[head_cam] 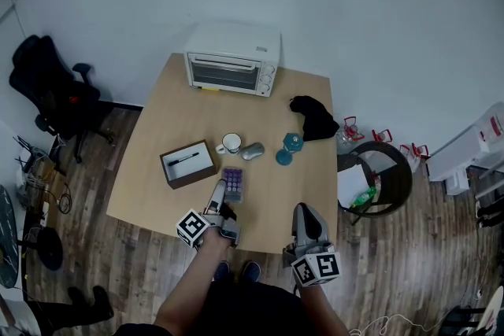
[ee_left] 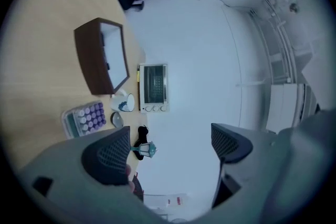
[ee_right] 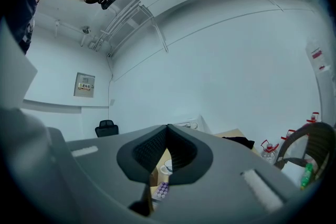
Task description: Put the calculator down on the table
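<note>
Lying keys-up on the surface (head_cam: 157, 177), the calculator (head_cam: 232, 183) sits just ahead of the left claw (head_cam: 223, 204), outside its wide-open, empty jaws. The right claw (head_cam: 307, 218) hovers at the near edge, jaws pressed together on nothing. Key legends are too small to read.

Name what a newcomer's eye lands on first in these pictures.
A white toaster oven sits far back on the table. The purple-keyed calculator lies near its front edge, by the left tool, whose jaws stand open and empty. The right tool is shut.
</note>
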A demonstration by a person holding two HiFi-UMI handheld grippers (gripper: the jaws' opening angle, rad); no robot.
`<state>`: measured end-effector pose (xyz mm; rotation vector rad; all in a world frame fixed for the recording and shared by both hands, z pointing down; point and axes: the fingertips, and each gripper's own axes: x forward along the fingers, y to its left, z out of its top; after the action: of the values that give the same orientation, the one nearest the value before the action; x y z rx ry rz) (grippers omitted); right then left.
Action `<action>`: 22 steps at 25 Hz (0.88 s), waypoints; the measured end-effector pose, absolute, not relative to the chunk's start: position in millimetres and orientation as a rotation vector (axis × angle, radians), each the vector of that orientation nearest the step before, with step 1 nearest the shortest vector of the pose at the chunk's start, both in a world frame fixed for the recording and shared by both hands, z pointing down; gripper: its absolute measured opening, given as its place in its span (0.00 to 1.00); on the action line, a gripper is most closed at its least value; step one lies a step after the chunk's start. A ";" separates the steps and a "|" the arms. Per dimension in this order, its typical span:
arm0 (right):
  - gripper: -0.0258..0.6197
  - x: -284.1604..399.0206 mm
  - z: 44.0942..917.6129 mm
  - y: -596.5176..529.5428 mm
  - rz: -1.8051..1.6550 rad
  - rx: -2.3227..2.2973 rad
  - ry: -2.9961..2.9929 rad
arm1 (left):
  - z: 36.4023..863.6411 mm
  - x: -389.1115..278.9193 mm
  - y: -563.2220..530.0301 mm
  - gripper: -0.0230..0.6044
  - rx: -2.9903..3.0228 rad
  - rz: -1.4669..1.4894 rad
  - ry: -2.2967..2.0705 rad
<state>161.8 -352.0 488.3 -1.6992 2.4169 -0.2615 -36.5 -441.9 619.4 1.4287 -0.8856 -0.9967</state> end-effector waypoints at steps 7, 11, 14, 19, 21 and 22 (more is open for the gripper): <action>0.05 161.8 488.2 -345.6 -0.258 -1.700 2.419 | 544.7 -30.9 -428.4 0.87 2.092 -0.598 -1.152; 0.05 163.3 487.8 -345.6 -0.256 -1.706 2.410 | 498.1 -25.2 -412.0 0.89 2.514 -0.283 -1.364; 0.05 161.2 487.8 -344.8 -0.258 -1.702 2.413 | 473.8 -24.5 -396.4 0.88 2.739 0.030 -1.551; 0.05 158.4 483.3 -345.3 -0.246 -1.699 2.418 | 457.2 -28.8 -377.0 0.84 2.810 0.032 -1.605; 0.05 158.3 481.4 -345.7 -0.240 -1.700 2.416 | 457.9 -30.3 -371.6 0.78 2.806 0.057 -1.612; 0.05 158.0 480.8 -345.4 -0.237 -1.699 2.415 | 457.2 -31.8 -369.1 0.74 2.810 0.074 -1.629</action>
<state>158.0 -345.4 480.8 -1.6985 2.4153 -0.2372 -31.8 -369.1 457.2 2.8101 -1.6294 0.0736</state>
